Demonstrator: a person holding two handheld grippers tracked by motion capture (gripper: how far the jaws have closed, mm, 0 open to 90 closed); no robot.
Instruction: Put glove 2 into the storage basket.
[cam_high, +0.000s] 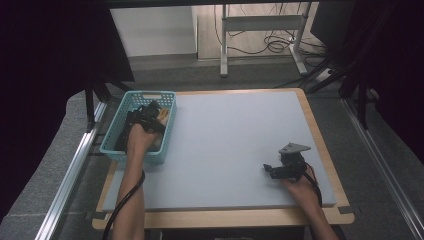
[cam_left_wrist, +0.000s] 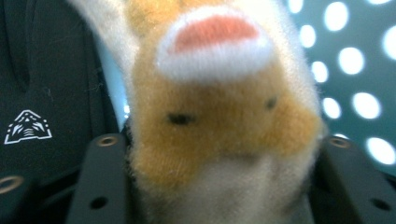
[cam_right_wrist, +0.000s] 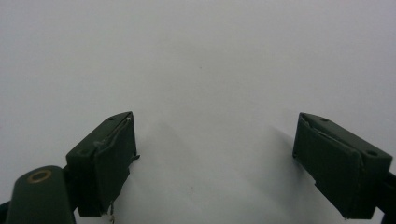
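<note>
Inside the teal basket (cam_high: 112, 134) at the bench's far left, the left tool (cam_high: 145, 117) straddles a soft, light plush toy (cam_left_wrist: 219, 121), best gripped mid-body, while the right tool (cam_right_wrist: 215, 163) gapes wide, empty.

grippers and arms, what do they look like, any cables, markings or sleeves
Both are black two-jaw grippers with blocky, flat-faced jaws bearing small screw holes. The right gripper carries a grey three-cornered plate on top, with a red and black cable. A black cable trails from the left gripper along the forearm. No sleeves on either forearm.
</note>
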